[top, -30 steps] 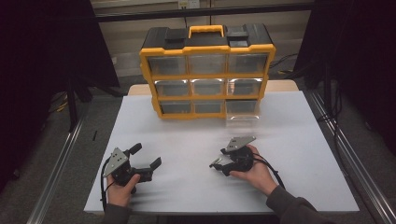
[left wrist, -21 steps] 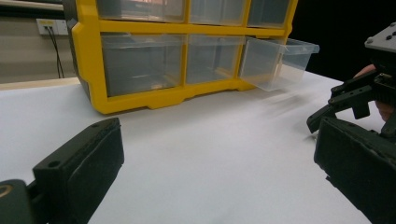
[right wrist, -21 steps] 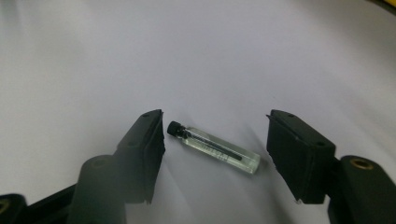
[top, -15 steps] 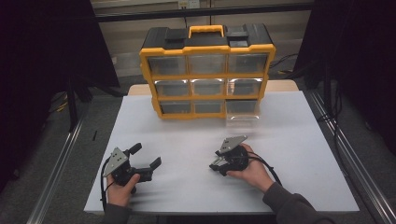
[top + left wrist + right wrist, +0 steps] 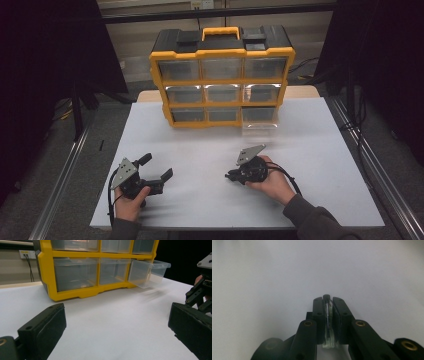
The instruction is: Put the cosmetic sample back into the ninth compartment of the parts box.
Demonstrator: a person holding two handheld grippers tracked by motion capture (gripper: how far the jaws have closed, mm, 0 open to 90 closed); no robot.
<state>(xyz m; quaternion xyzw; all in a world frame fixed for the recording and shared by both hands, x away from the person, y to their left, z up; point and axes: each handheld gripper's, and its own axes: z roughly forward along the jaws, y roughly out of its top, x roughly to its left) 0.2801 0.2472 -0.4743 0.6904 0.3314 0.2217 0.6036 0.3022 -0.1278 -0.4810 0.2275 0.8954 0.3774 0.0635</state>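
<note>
Two tongs, one catch: your right tongs (image 5: 327, 300) have just closed on a slim clear piece (image 5: 328, 340) near the tabletop (image 5: 200, 150); your left tongs (image 5: 156, 166) gape empty. Pickup seems done. Next, likely a steady carry to the organizer's (image 5: 222, 50) open drawer (image 5: 260, 125).

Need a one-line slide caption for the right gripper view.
Right gripper closed on a small clear piece, above the white table.
</note>
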